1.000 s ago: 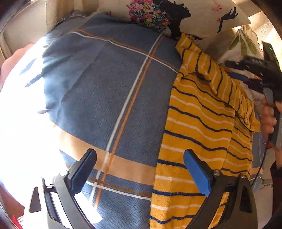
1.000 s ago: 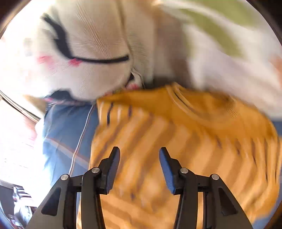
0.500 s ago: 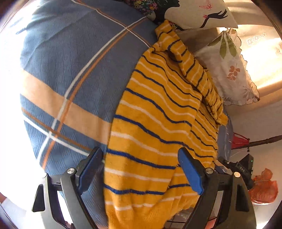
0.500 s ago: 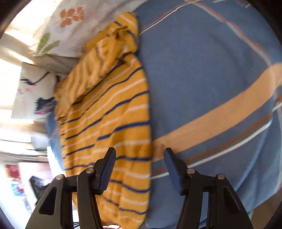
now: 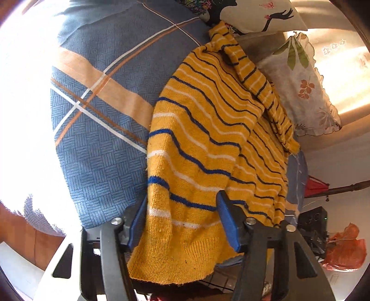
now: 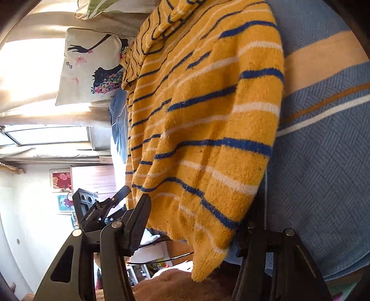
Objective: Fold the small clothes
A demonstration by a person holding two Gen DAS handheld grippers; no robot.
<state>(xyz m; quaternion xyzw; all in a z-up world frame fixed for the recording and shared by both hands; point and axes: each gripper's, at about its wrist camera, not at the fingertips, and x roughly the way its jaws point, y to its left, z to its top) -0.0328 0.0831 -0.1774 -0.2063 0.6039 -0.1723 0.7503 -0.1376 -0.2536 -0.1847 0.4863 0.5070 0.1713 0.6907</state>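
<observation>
A small yellow knit sweater (image 5: 208,129) with blue and white stripes lies on a blue checked bedsheet (image 5: 99,143), its hem hanging over the bed edge toward me. My left gripper (image 5: 182,222) is open, its blue pads on either side of the hem's left corner; the cloth lies between them. My right gripper (image 6: 196,222) is open around the hem's other corner in the right wrist view, where the sweater (image 6: 208,115) fills the middle. Its right finger is hidden behind the cloth. The left gripper (image 6: 97,208) shows there at left.
Two pillows lie at the head of the bed: one with a black silhouette print (image 5: 259,14) and one with a leaf print (image 5: 300,88). A red bag (image 5: 344,250) sits on the floor at right. Strong sunlight washes out the sheet's left side.
Both grippers have come down to the near hem of the sweater. The hem corners now lie between the fingers. The left jaws have narrowed somewhat.
</observation>
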